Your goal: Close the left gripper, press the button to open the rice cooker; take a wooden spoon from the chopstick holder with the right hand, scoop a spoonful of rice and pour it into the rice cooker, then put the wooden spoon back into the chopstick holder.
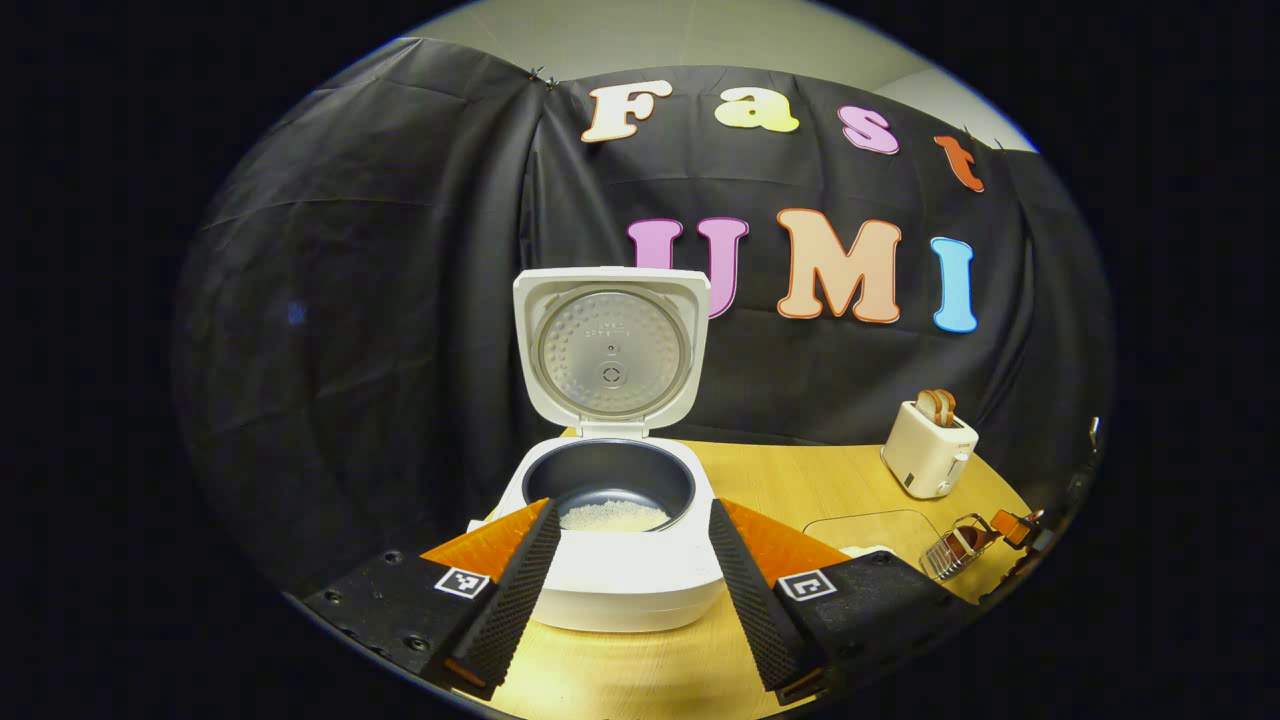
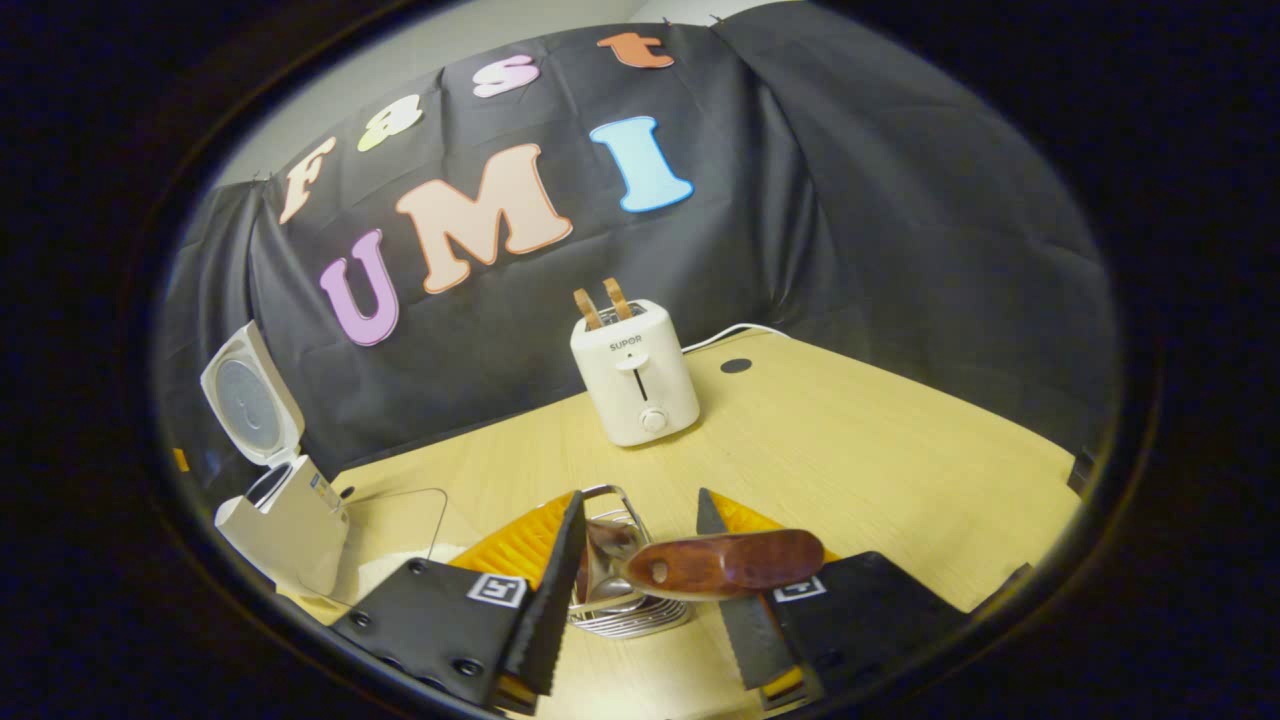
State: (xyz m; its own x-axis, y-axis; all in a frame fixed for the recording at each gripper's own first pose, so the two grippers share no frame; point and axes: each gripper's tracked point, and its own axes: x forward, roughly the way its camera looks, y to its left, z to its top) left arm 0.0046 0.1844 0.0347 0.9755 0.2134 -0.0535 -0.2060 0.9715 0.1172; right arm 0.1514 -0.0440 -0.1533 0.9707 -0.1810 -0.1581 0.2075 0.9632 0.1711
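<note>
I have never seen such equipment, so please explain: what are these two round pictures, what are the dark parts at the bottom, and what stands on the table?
Each picture comes from a camera riding on hand-held tongs; a person carries one in each hand. The left gripper view looks past the left tongs, open, at a white rice cooker with its lid up and some rice inside. The right gripper view shows the right tongs, open, on either side of a wire chopstick holder from which a wooden spoon sticks out; nothing is gripped. A white toaster with bread stands behind on the wooden table.

Raised lid (image 1: 611,347) leaves rice cooker (image 1: 620,570) pot unobstructed, bare table (image 2: 880,450) beside toaster (image 2: 635,375)
</note>
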